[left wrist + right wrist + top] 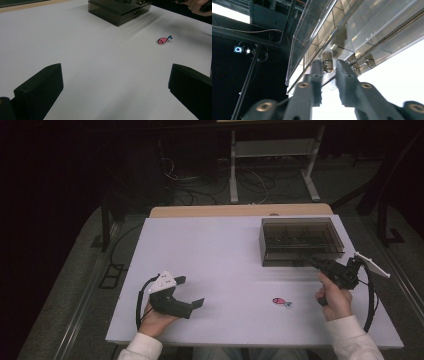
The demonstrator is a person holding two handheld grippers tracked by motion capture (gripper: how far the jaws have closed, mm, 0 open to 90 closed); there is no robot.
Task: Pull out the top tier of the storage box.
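While the right gripper was pressed up against the front of the smoky clear drawer box, its jaws stood narrow on either side of a small knob on one drawer front, and they appeared to pinch it, though the close, tilted right gripper view left the actual contact hard to confirm. Two more knobs showed just beside it along the same front. From the high view the box sat at the far right of the white table, with the right hand below it, the gripper tips meeting the box's near face.

Over at the near left of the table, the left gripper lay low in the left hand, jaws spread wide with nothing between them. A small pink fish sticker lay flat on the table between the two hands, nearer the right one and apart from both grippers.
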